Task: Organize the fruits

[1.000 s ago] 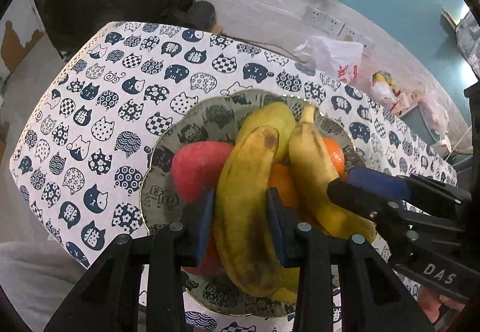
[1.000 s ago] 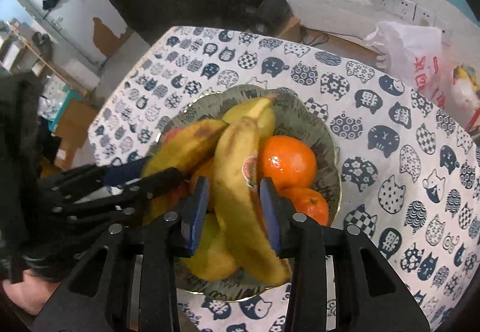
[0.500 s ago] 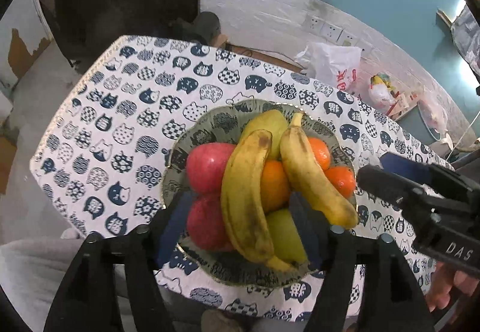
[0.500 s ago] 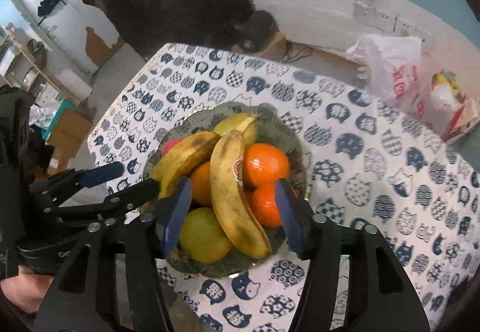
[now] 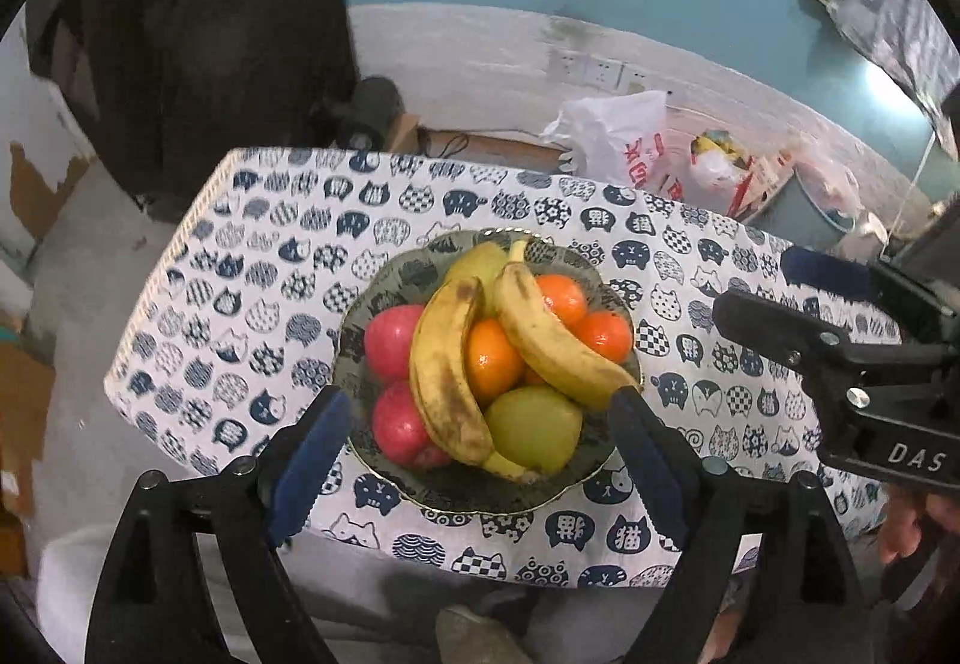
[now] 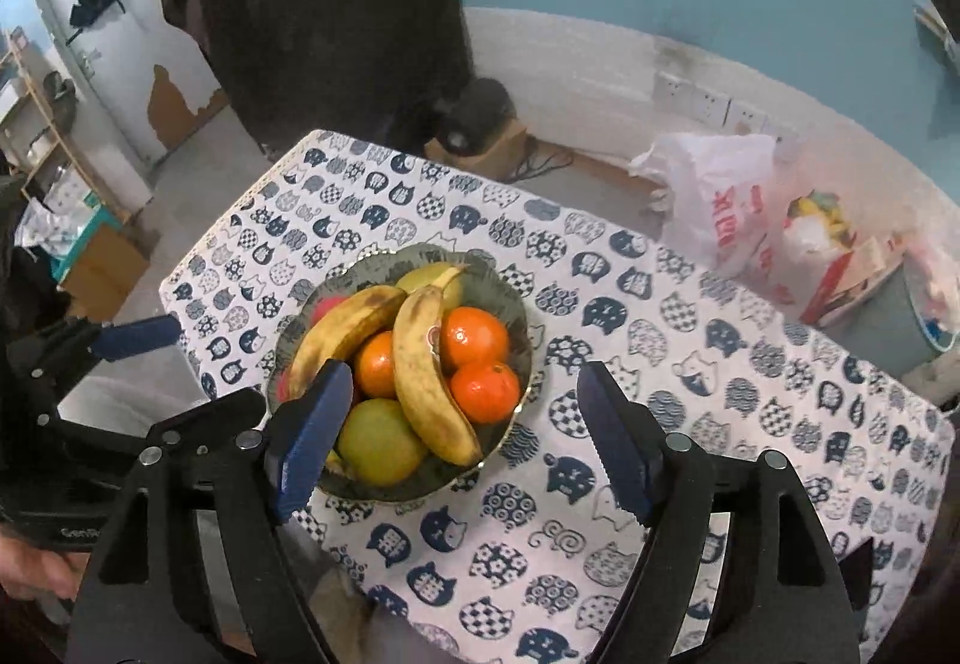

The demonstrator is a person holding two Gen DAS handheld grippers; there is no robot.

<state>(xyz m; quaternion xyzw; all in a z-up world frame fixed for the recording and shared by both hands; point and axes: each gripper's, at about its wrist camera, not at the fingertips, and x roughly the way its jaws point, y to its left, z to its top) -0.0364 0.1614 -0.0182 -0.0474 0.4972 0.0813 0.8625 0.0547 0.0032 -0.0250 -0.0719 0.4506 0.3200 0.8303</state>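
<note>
The table (image 5: 252, 304), under a cat-print cloth, carries a bowl (image 5: 384, 298) heaped with fruit. Both claws hang above it, spread wide and holding nothing: the left gripper (image 5: 480, 448) straddles the bowl's near edge, the right gripper (image 6: 462, 442) sits beside it. In the bowl, two bananas (image 5: 447, 370) lie across oranges (image 6: 474, 337), red apples (image 5: 393, 340) and a pear (image 5: 534, 430). Plastic bags (image 6: 720, 202) sit beyond the table.

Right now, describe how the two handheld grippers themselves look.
Both are black plastic frames with silver bolt heads and blue, saw-edged finger pads. The left gripper shows its pads clearly; the right gripper matches it, and white letters "DAS" mark its body in the left wrist view.
</note>
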